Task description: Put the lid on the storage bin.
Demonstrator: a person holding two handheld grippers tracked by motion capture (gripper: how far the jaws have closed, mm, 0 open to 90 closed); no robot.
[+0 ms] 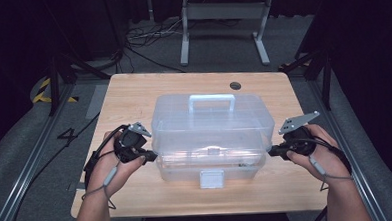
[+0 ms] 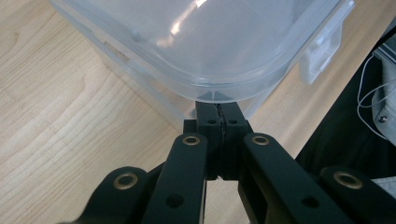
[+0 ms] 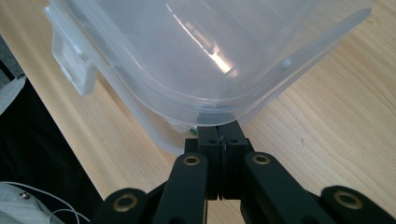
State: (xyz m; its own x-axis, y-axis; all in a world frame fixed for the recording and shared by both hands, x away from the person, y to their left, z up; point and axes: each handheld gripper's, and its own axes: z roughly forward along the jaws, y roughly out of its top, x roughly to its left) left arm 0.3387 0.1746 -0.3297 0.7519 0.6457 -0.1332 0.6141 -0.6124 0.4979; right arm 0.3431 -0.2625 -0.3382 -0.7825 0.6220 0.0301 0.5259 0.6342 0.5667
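Note:
A clear plastic storage box (image 1: 212, 135) with a domed lid, a top handle (image 1: 212, 102) and a white front latch (image 1: 211, 179) stands in the middle of the wooden table (image 1: 133, 93). My left gripper (image 1: 153, 155) is shut, its tips against the box's left end. In the left gripper view the closed tips (image 2: 217, 105) tuck just under the lid's rim (image 2: 196, 88). My right gripper (image 1: 272, 150) is shut too, and it meets the right end the same way, tips (image 3: 220, 130) under the rim of the lid (image 3: 210, 107). Nothing is pinched between either pair of jaws.
A round cable hole (image 1: 235, 85) sits near the table's far edge. Behind the table stand a white desk frame (image 1: 220, 29) and loose cables on the grey floor (image 1: 146, 37). Dark rails run along both sides. Bare wood lies before the latch.

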